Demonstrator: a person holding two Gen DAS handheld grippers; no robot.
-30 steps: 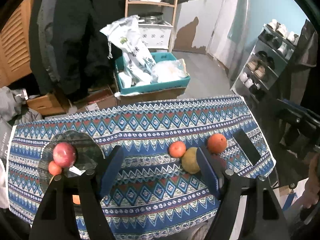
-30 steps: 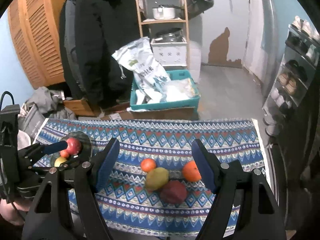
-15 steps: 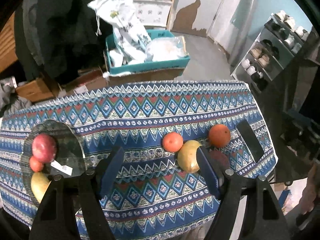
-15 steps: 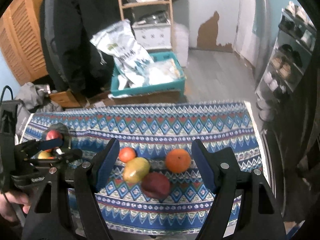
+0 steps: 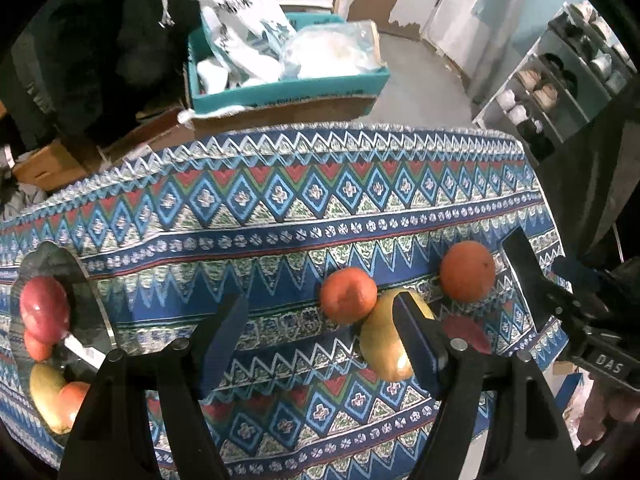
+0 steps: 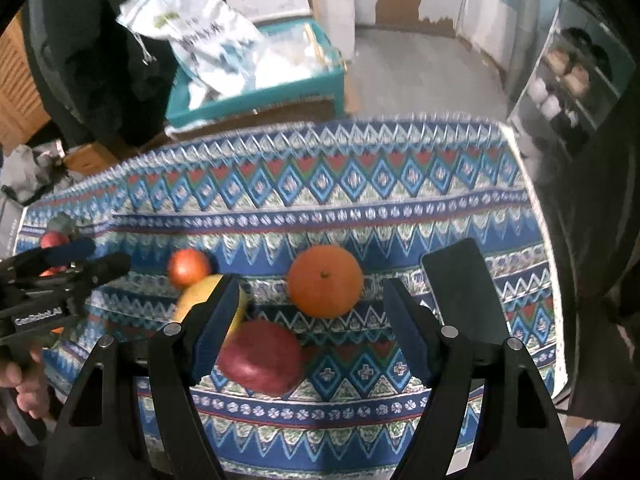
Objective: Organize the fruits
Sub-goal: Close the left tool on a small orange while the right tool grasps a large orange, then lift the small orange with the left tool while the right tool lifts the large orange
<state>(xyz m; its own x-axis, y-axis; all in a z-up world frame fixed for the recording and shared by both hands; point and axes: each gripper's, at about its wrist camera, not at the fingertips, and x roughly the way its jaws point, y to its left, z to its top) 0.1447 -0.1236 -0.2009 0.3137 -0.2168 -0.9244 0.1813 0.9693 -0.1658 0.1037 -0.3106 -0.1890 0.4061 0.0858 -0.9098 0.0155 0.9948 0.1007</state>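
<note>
On the patterned tablecloth [image 5: 280, 200] lie a small orange [image 5: 347, 295], a yellow mango [image 5: 382, 346], a large orange [image 5: 467, 271] and a dark red apple [image 5: 466, 334], mostly hidden by my finger. A glass plate [image 5: 86, 276] at the left holds a red apple [image 5: 44, 306] and several other fruits. My left gripper [image 5: 320, 340] is open and empty above the cloth, left of the mango. My right gripper [image 6: 310, 326] is open and empty over the large orange [image 6: 325, 282] and red apple [image 6: 260, 358]; the mango [image 6: 200, 296] sits by its left finger.
A black phone [image 6: 466, 292] lies at the table's right end, close to the large orange. Beyond the far edge stand a teal box with bags [image 5: 280, 60], cardboard boxes and a dark coat. A shoe rack [image 5: 560, 80] is at the right.
Both grippers have moved down and closer to the table. The left one has shifted right, away from the plate; the right one now hangs over the large orange and red apple.
</note>
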